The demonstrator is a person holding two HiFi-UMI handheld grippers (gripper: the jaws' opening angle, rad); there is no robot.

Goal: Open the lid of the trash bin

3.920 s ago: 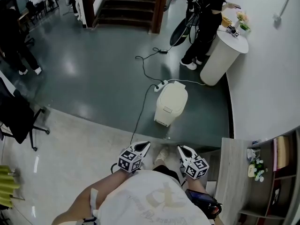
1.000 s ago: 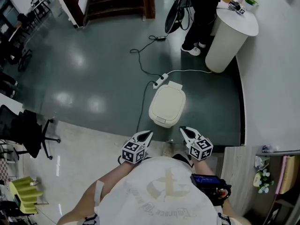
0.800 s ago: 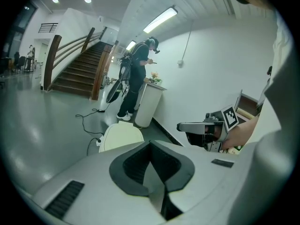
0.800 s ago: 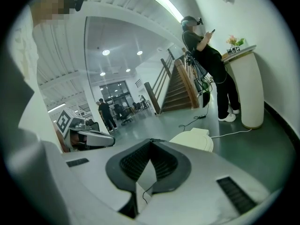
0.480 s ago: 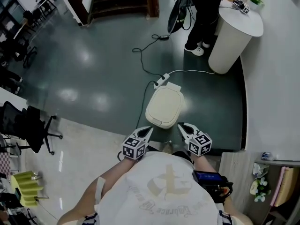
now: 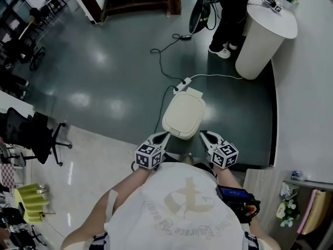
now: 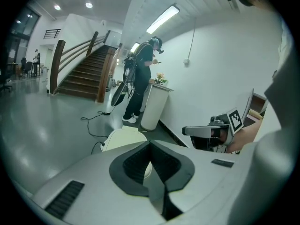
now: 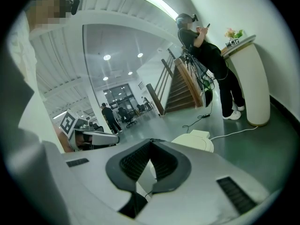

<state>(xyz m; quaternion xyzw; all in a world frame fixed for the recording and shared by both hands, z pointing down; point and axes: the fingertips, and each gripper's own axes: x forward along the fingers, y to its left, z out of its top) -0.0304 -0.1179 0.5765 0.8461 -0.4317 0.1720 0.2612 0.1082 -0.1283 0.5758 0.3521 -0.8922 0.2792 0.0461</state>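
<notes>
Right ahead, your cream, rounded trash bin point(image 6: 183, 116) stands on the dark floor just short of the power strip point(image 6: 180, 86), lid down. Its long axis points away from you, toward that strip. Left tool point(image 6: 160, 136) and right tool point(image 6: 203, 135), nearest the bin's front, are both pinched together and empty.

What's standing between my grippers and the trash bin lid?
Nothing visible does. The left gripper and right gripper, both shut and empty, hang just short of the closed trash bin lid. The power strip lies on the floor beyond the bin's far side.
</notes>
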